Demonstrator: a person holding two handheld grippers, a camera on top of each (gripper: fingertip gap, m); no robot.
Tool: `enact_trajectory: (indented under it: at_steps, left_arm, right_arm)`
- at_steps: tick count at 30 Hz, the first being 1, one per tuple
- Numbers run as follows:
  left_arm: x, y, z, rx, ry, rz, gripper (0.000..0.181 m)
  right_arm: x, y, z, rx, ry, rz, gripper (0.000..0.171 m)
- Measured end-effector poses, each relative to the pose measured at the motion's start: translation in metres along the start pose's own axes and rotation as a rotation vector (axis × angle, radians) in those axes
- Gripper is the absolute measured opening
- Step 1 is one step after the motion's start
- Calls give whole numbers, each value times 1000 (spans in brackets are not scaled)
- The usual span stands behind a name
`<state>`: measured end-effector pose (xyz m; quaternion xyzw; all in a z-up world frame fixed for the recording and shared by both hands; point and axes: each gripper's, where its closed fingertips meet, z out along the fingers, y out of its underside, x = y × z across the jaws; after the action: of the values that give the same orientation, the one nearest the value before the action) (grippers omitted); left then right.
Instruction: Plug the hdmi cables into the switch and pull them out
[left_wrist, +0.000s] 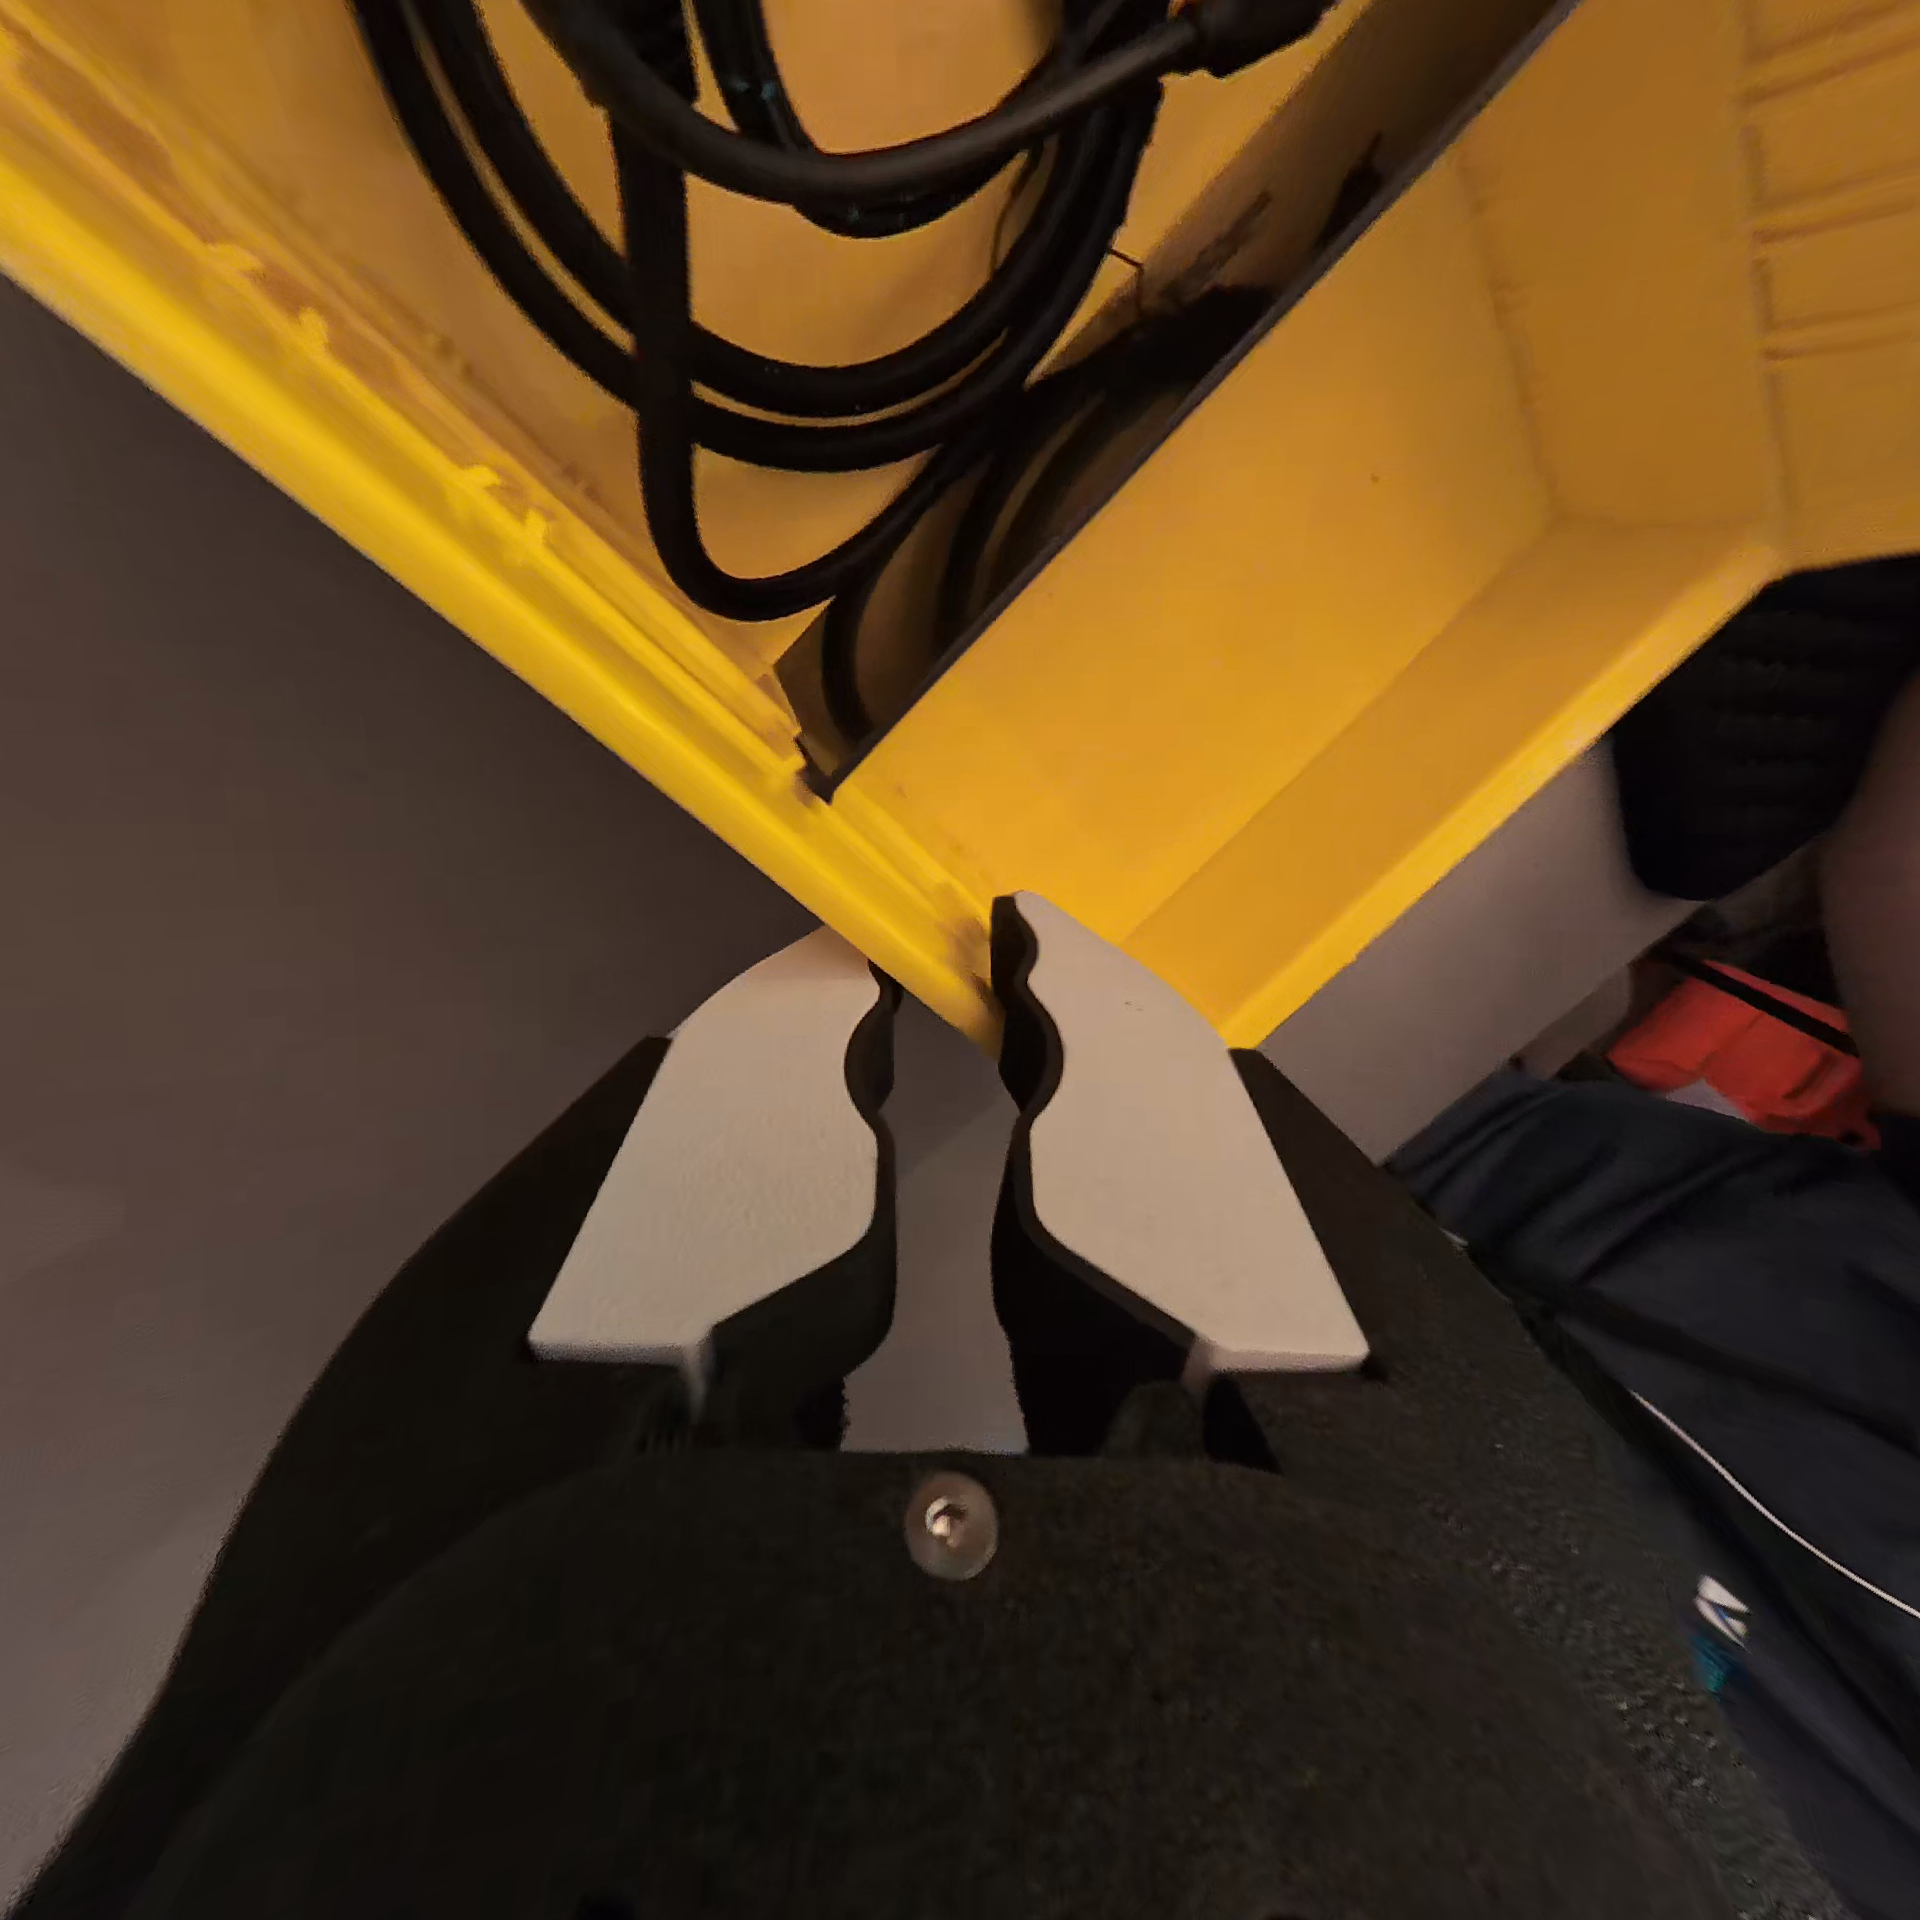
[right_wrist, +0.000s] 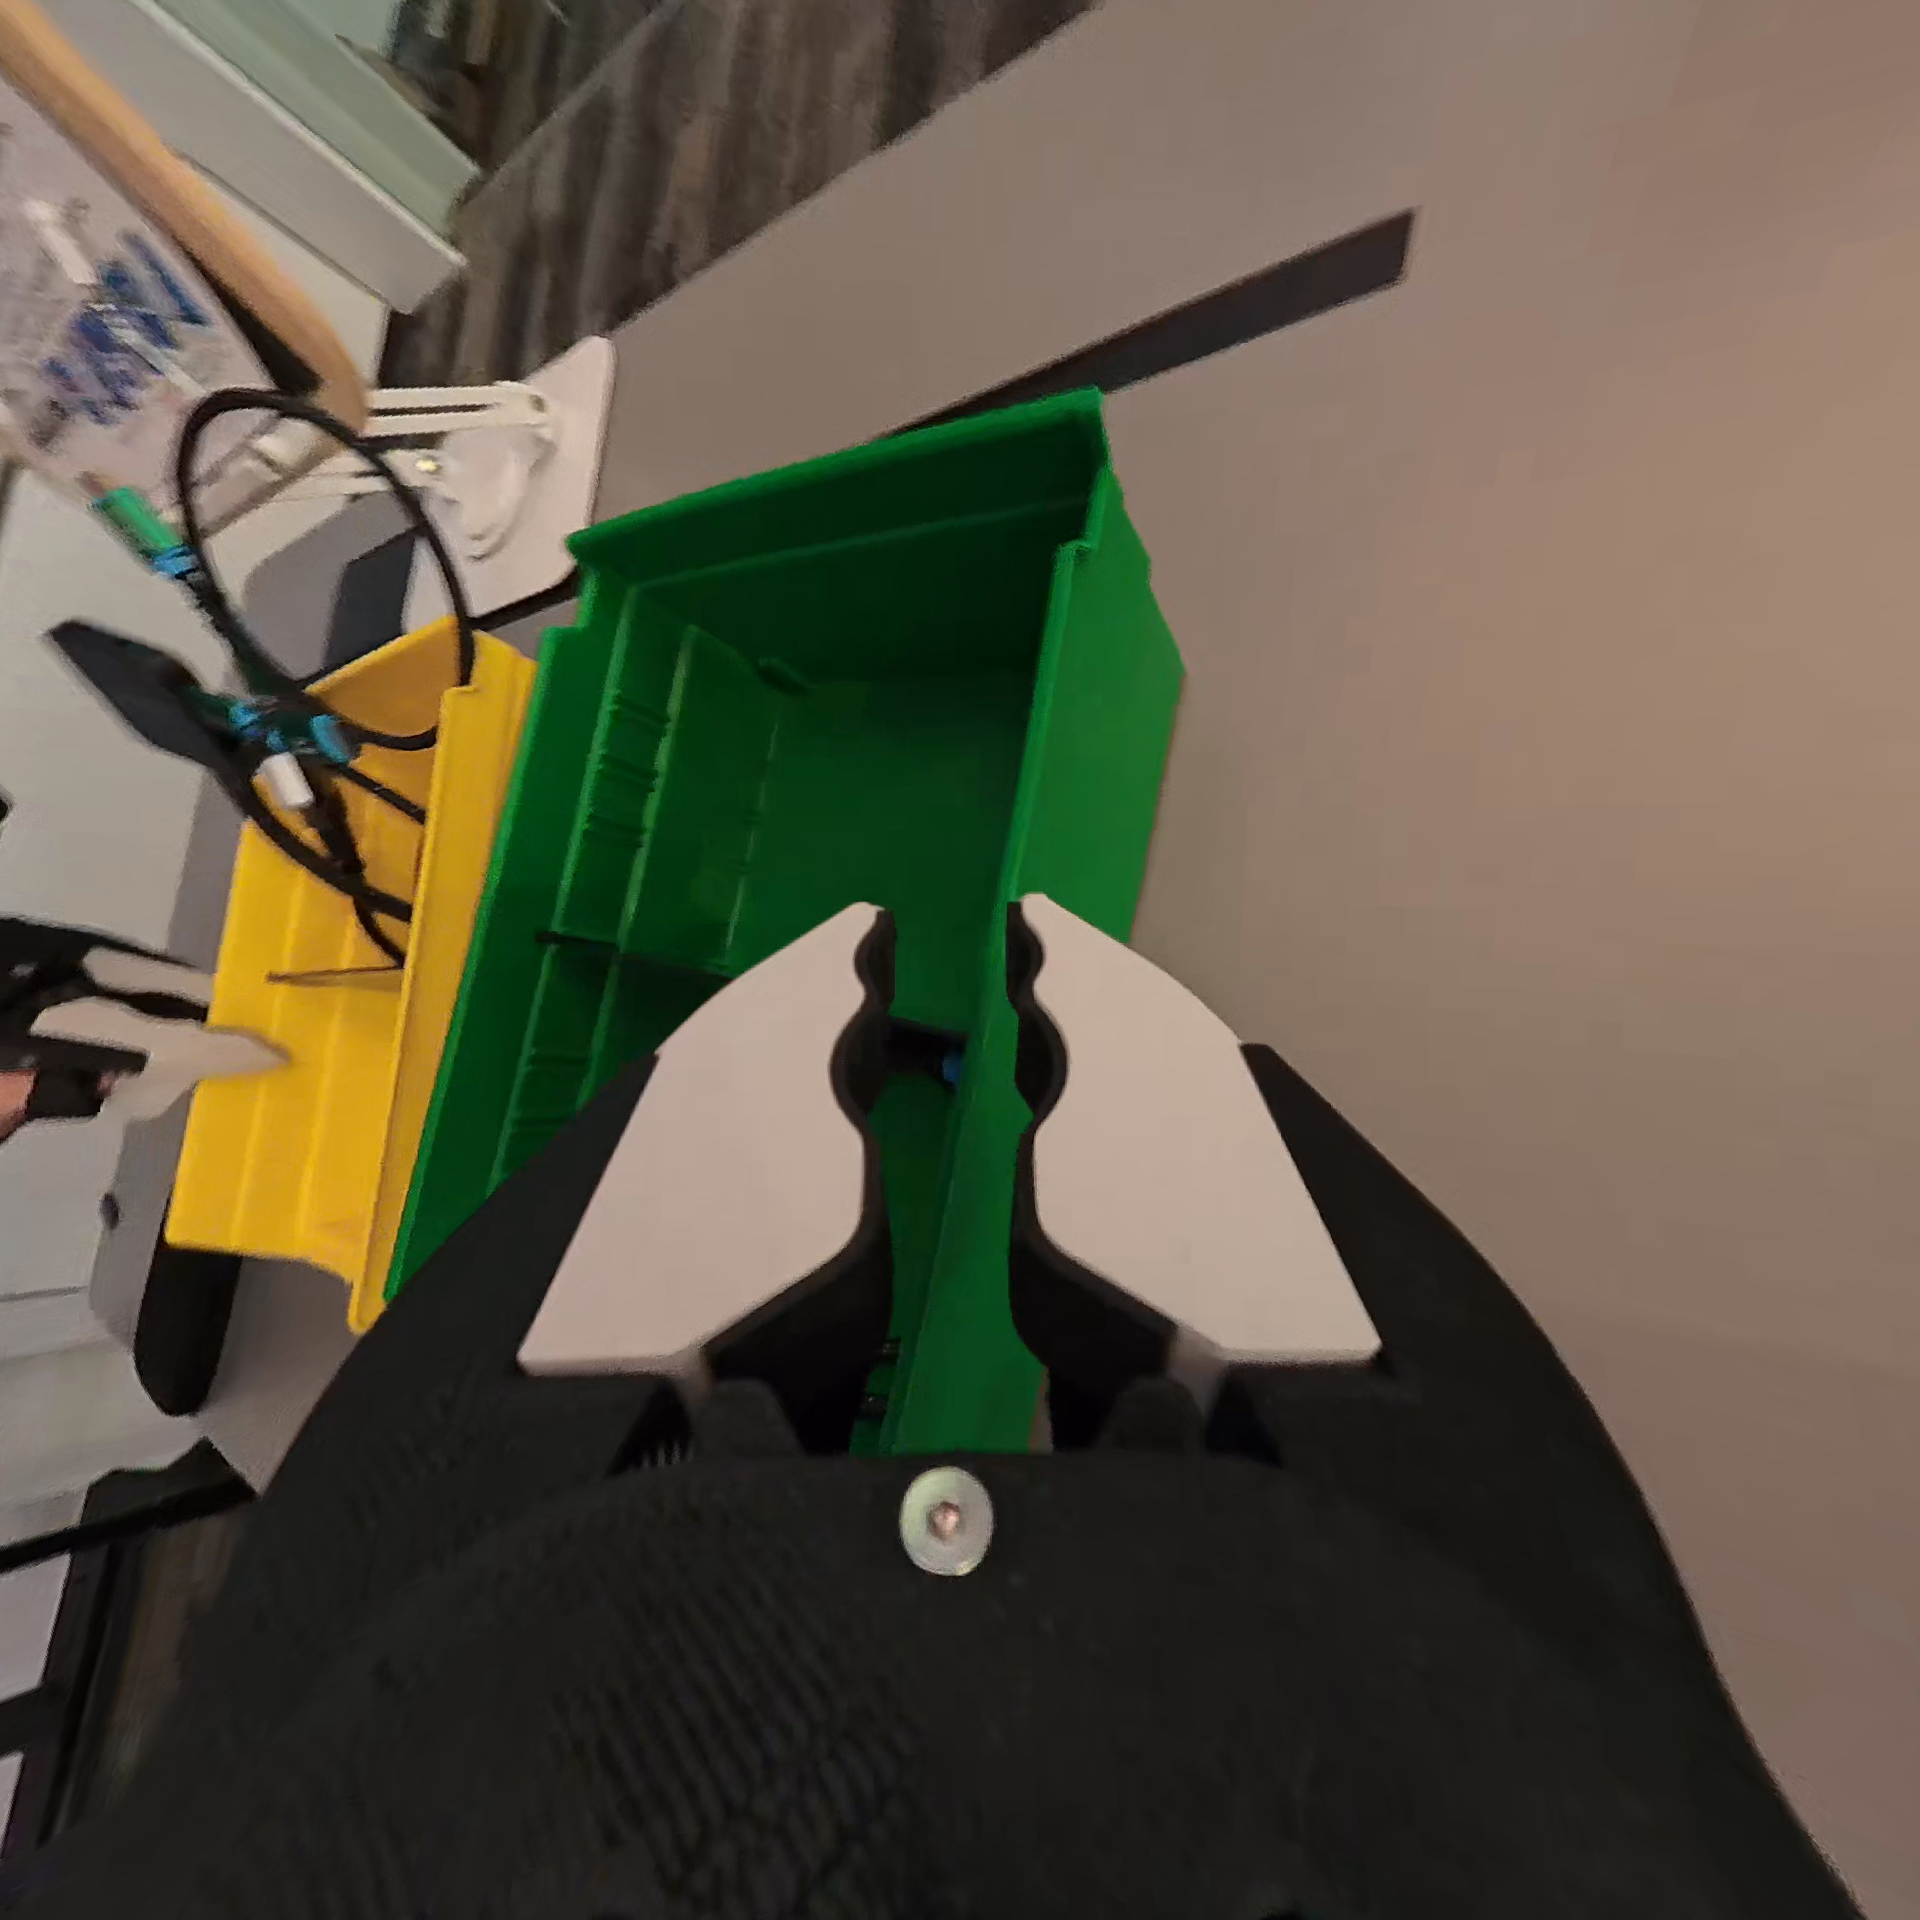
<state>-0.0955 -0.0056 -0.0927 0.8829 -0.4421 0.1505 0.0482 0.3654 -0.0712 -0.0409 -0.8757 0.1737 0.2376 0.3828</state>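
Left gripper (left_wrist: 940, 971) pinches the yellow bin (left_wrist: 1299, 727) rim, right gripper (right_wrist: 943, 940) clamps the green bin (right_wrist: 894, 727) wall; next I'd fish out cables (left_wrist: 831, 312), upper frame.

Legible text: none. Blue lettering on clear plastic bag (right_wrist: 99, 343), upper left of right wrist view: blurred, unreadable. Small white-blue mark on dark garment (left_wrist: 1720, 1621), left wrist view: indistinct.

Grey table (right_wrist: 1558, 727) under adjoining green bin (right_wrist: 1101, 790), yellow bin (right_wrist: 301, 1122).
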Motion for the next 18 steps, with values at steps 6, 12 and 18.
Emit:
enact_trajectory:
  at_steps: [6,12,18]
  left_arm:
    - [-52,-2,-17,9,-203,-38,9]
    - [-91,9,-31,76,-203,-115,4]
    - [-133,35,-47,121,-239,-185,3]
  right_arm:
    - [-7,2,-14,13,19,-155,20]
    - [-4,30,-17,-164,181,-254,20]
    - [0,38,-16,-205,185,-173,22]
